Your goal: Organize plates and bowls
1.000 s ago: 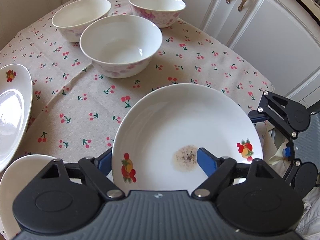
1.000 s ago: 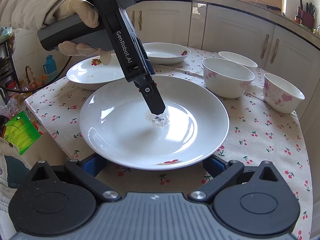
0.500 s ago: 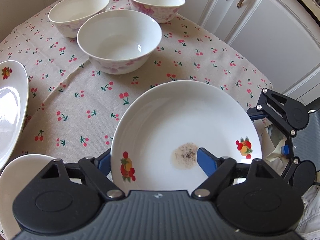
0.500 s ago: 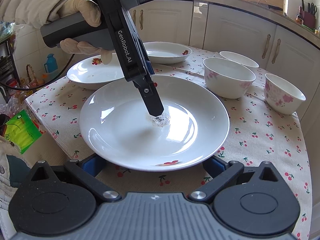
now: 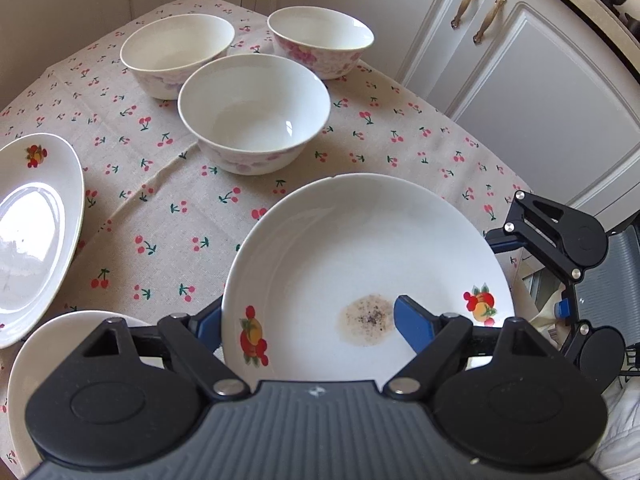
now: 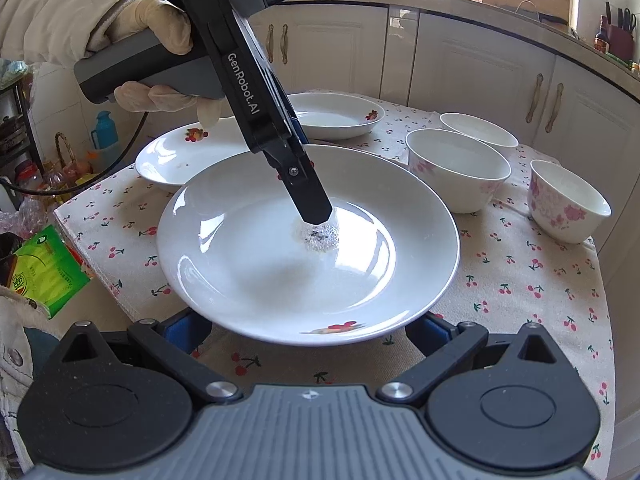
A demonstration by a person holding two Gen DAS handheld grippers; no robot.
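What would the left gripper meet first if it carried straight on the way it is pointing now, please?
Probably the soiled plate: the left gripper straddles its rim, one finger already over the residue patch. Whether that fingertip touches the surface I cannot tell.

Both grippers' fingers (image 5: 412,324) spread wide.

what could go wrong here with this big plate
1. The plate holds a wet, speckled residue by the left gripper; tilting may spill it onto the tablecloth.
2. A second plate lies close behind; a shove could chip both.
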